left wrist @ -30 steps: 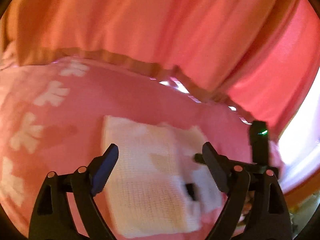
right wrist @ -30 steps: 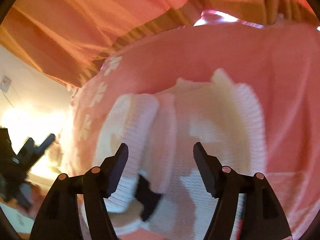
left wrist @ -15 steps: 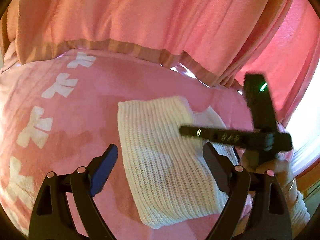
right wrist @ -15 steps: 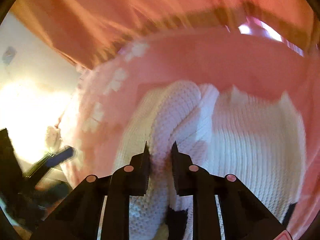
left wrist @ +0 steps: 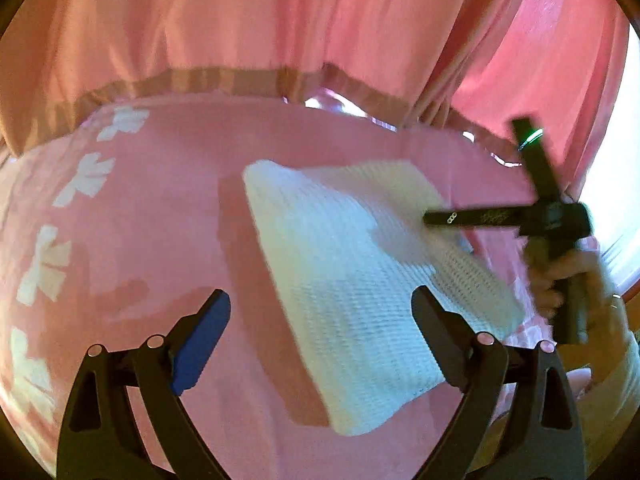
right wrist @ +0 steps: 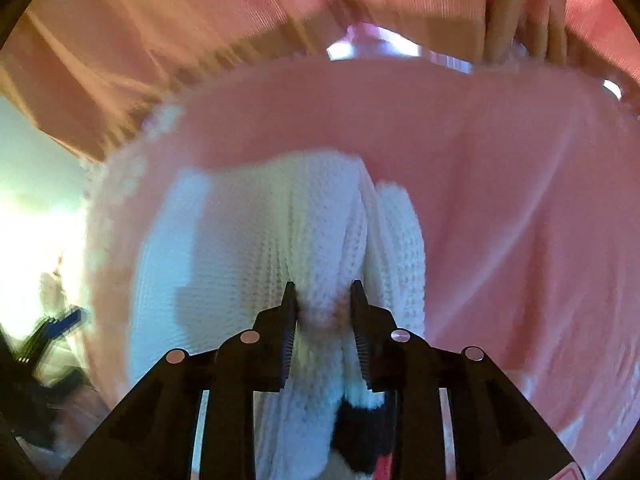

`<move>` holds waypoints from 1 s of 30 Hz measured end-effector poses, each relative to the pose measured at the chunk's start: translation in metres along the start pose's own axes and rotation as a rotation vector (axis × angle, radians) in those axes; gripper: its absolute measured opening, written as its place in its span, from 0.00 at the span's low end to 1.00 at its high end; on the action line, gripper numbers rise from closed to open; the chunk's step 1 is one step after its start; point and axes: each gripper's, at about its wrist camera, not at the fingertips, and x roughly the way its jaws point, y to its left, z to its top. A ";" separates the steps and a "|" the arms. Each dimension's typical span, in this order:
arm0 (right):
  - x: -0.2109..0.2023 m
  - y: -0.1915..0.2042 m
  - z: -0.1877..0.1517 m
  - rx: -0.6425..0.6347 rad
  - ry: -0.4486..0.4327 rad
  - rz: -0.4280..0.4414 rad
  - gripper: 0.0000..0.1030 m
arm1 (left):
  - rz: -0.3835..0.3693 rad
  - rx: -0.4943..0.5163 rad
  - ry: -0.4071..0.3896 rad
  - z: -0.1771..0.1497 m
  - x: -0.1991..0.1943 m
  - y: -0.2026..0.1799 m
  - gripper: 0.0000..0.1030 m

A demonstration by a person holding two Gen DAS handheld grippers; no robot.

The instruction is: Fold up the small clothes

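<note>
A white knitted garment (left wrist: 352, 276) lies folded on the pink bedspread (left wrist: 152, 240). My left gripper (left wrist: 320, 320) is open and empty, held above the garment's near left edge. My right gripper (right wrist: 322, 300) is shut on a bunched fold of the white garment (right wrist: 280, 240) at its right side. It also shows in the left wrist view (left wrist: 460, 218), its fingers lying over the garment's right part, with the hand holding it at the far right. A black patch on the garment (right wrist: 360, 440) shows below the right fingers.
Pink curtains (left wrist: 280, 20) hang behind the bed. White bow prints (left wrist: 84, 176) run along the bedspread's left side. A bright window (left wrist: 624, 200) is at the right. The left gripper shows blurred at the left of the right wrist view (right wrist: 52, 328).
My right gripper closed on the garment's fold and has pulled it over, so the garment now lies more compact. My left gripper stayed open and drew back slightly.
</note>
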 end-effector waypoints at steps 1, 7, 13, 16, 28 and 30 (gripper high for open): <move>-0.014 0.003 -0.006 -0.015 -0.035 0.023 0.31 | -0.012 -0.008 0.022 0.000 0.006 -0.004 0.87; -0.028 0.006 -0.043 -0.048 -0.016 0.047 0.43 | -0.043 0.019 0.028 -0.014 0.003 -0.030 0.88; -0.016 -0.011 -0.048 0.021 0.002 0.083 0.50 | -0.084 0.026 0.117 -0.081 0.008 -0.057 0.89; -0.005 -0.017 -0.041 0.074 0.016 0.116 0.50 | 0.020 0.069 0.162 -0.099 0.030 -0.063 0.80; -0.045 -0.013 -0.047 0.029 -0.087 0.050 0.10 | 0.074 0.017 0.086 -0.087 0.023 -0.018 0.18; -0.004 -0.030 -0.058 0.071 0.065 0.028 0.15 | 0.101 0.044 0.149 -0.099 0.041 -0.020 0.18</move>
